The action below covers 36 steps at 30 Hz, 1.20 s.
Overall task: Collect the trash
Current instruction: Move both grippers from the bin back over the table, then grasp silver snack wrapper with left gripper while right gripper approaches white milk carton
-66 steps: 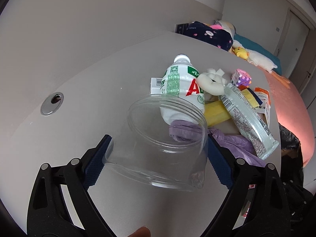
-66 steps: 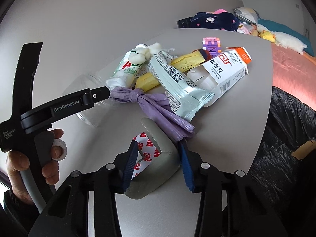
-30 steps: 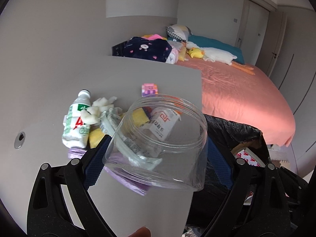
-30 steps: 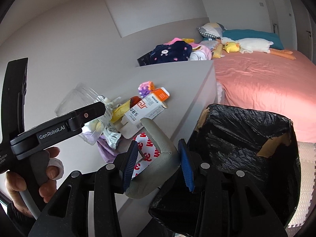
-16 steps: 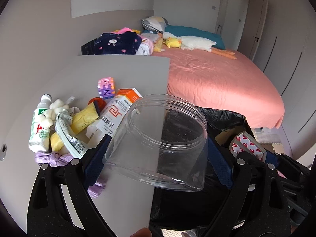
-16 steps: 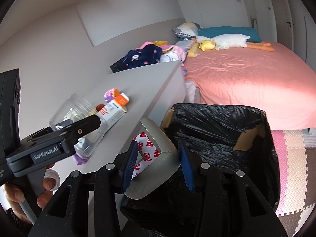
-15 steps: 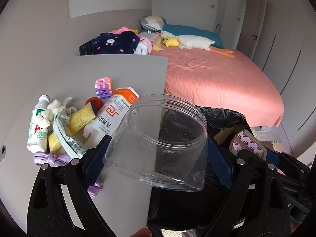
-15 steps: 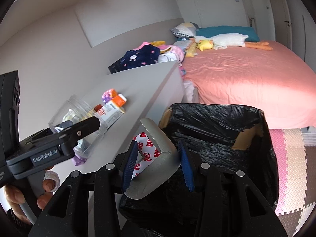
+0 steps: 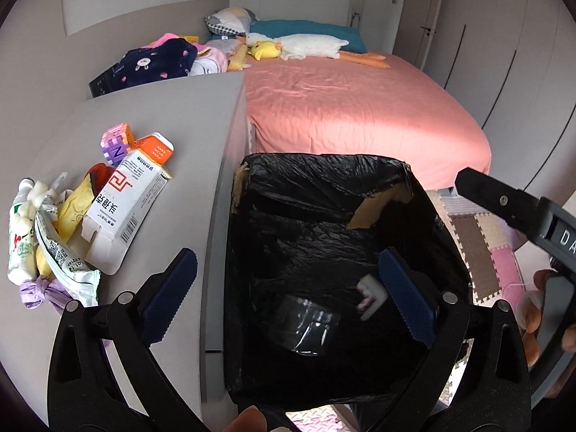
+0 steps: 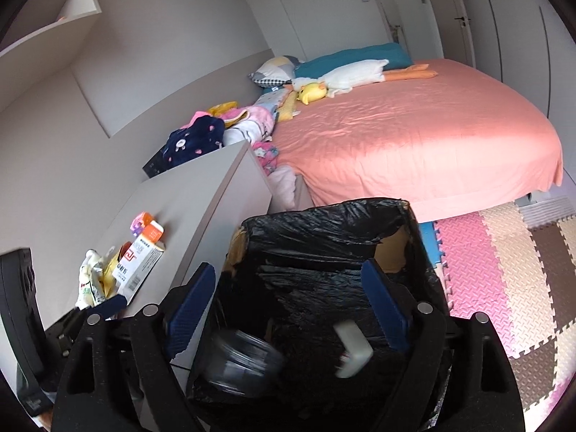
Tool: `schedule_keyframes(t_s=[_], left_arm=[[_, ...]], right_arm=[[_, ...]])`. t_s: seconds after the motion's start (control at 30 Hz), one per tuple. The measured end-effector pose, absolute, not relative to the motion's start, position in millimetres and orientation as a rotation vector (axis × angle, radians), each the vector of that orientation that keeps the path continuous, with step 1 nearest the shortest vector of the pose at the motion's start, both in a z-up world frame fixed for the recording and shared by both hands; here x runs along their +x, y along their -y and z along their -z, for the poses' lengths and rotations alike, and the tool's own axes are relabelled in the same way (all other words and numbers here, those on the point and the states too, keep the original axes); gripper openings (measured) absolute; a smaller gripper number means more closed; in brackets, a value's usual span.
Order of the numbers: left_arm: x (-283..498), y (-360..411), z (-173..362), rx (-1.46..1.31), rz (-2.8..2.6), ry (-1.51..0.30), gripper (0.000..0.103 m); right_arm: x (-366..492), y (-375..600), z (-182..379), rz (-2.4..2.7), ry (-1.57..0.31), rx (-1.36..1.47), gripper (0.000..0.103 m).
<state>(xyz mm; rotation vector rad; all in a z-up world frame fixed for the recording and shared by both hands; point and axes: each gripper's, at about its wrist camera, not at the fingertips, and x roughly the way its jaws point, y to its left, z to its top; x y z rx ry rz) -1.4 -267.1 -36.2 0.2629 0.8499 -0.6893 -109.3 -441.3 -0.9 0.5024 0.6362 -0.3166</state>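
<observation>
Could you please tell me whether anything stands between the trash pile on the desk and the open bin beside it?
Nothing visible does. The trash pile lies near the desk edge, and the black-lined bin stands right beside it with its mouth open.

My left wrist view looks steeply down from close above the black-lined bin (image 9: 324, 216), its mouth between my spread jaws, desk edge (image 9: 201, 165) outside my left jaw. My right wrist view also tilts down over the same bin (image 10: 324, 226), close, bed (image 10: 414, 133) beyond my jaws. Both share bin, desk and bed.
</observation>
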Motion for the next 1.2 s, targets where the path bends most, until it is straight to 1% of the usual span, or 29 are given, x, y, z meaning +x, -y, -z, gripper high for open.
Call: schedule_keyframes(t_s=[0.37, 0.9, 1.2], left_arm=[[3.2, 245.8, 33.4, 0.234, 0.626, -0.841, 0.098], [19.0, 179.8, 29.8, 0.163, 0.487, -0.846, 0.098], [40.2, 141.1, 24.8, 0.096, 0.404, -0.845, 0.098]], right_arm=[[-102.5, 427.4, 1.7, 0.279, -0.65, 0.477, 0.083], [-73.4, 378.5, 7.5, 0.177, -0.697, 0.418, 0.084], [-48.9, 353.4, 10.0, 0.129, -0.717, 0.392, 0.084]])
